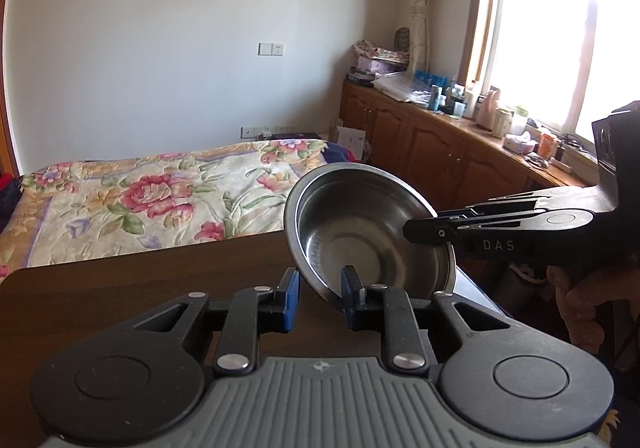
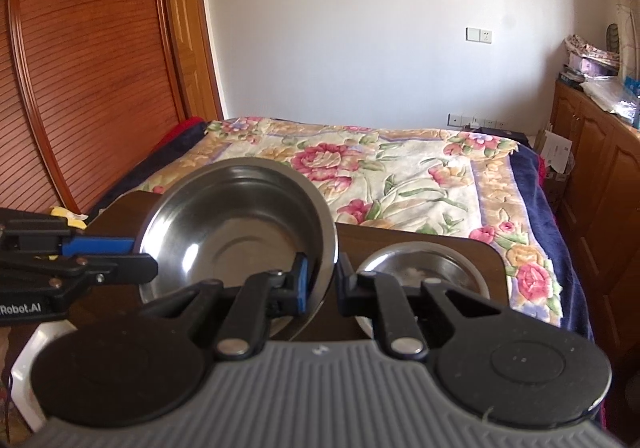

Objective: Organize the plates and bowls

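Note:
A steel bowl (image 1: 360, 216) (image 2: 240, 224) hangs tilted above the dark wooden table (image 1: 140, 288), its inside facing both cameras. My left gripper (image 1: 322, 276) straddles the bowl's lower left rim, one blue pad outside and one finger inside, shut on it. In the right wrist view the left gripper (image 2: 136, 254) meets the bowl from the left. My right gripper (image 2: 323, 268) clamps the opposite rim and reaches in from the right in the left wrist view (image 1: 412, 230), with a hand on its handle. A second steel bowl (image 2: 420, 268) sits upright on the table, partly hidden behind the right finger.
A bed with a floral blanket (image 2: 400, 176) lies just beyond the table's far edge. Wooden cabinets (image 1: 440, 152) with cluttered tops run under the window on the right. A wooden wardrobe door (image 2: 80, 68) stands at the left. A white object's edge (image 2: 20, 368) shows at lower left.

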Tool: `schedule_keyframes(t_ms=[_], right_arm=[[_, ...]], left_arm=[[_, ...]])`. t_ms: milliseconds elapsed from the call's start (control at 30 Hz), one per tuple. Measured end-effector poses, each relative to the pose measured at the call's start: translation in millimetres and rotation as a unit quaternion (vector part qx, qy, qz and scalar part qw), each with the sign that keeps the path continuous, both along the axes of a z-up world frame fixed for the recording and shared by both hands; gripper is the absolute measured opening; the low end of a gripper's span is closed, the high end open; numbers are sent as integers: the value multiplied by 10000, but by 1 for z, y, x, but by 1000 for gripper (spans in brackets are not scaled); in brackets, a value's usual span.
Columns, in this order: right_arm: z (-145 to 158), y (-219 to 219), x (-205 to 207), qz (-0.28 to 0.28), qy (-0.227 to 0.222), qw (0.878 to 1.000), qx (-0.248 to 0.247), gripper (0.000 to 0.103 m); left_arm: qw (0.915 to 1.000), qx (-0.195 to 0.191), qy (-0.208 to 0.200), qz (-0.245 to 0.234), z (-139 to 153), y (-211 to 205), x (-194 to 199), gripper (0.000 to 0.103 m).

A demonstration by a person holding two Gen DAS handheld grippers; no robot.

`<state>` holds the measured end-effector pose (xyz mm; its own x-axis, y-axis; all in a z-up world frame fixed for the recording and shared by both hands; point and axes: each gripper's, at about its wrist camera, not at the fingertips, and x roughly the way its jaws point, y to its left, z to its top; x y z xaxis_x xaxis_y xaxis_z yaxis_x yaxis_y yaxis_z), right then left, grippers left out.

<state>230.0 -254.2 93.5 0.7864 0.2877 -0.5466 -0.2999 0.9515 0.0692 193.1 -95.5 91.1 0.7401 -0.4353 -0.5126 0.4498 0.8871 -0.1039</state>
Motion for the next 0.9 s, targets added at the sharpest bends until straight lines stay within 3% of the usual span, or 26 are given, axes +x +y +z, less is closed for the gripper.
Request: schedule_keyframes(t_ms=[233, 533, 900], right_arm=[[-2, -4, -27, -48, -34, 10000, -51, 15], [-24, -1, -63, 47, 91, 9999, -119, 14], [-40, 2, -96, 251, 233, 9994, 43, 14]], left_arm=[[9999, 22, -54, -127, -1, -2, -33, 24], [9996, -40, 240, -150, -32, 3, -71, 24], [9993, 8, 327, -161, -51, 13, -105, 24]])
